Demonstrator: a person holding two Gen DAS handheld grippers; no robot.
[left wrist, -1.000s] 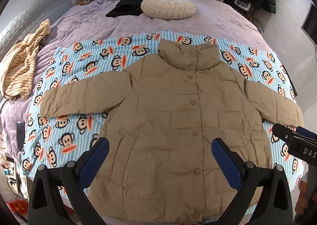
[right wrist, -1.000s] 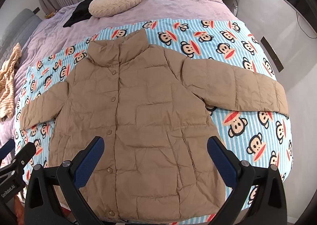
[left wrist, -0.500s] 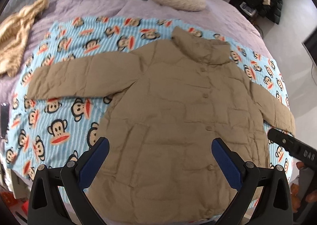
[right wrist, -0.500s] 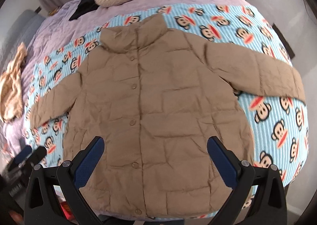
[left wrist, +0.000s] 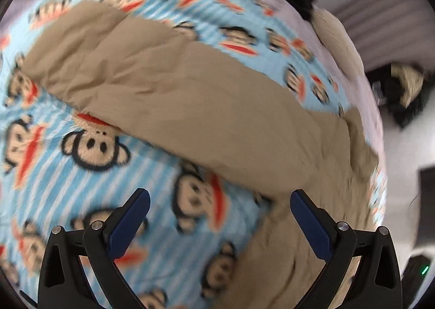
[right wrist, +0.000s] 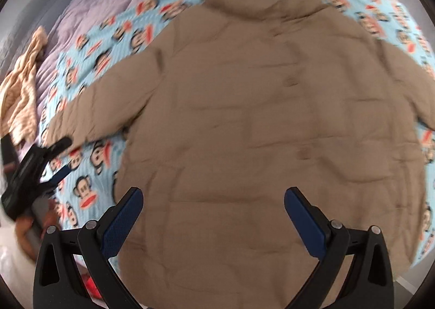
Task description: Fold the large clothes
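Jacket (right wrist: 272, 118): tan, quilted, flat on blanket (left wrist: 68, 186), ahead of both wide, empty grippers, left gripper (left wrist: 220, 200) just short of sleeve (left wrist: 176, 86), right gripper (right wrist: 213, 197) over hem; likely light, soft, puffy, slippery; best pinched at cuff or hem.

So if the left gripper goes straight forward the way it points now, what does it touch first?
Probably the tan jacket's sleeve, just past the open left gripper, though the monkey-print blanket below could come first; blur hides the depth.
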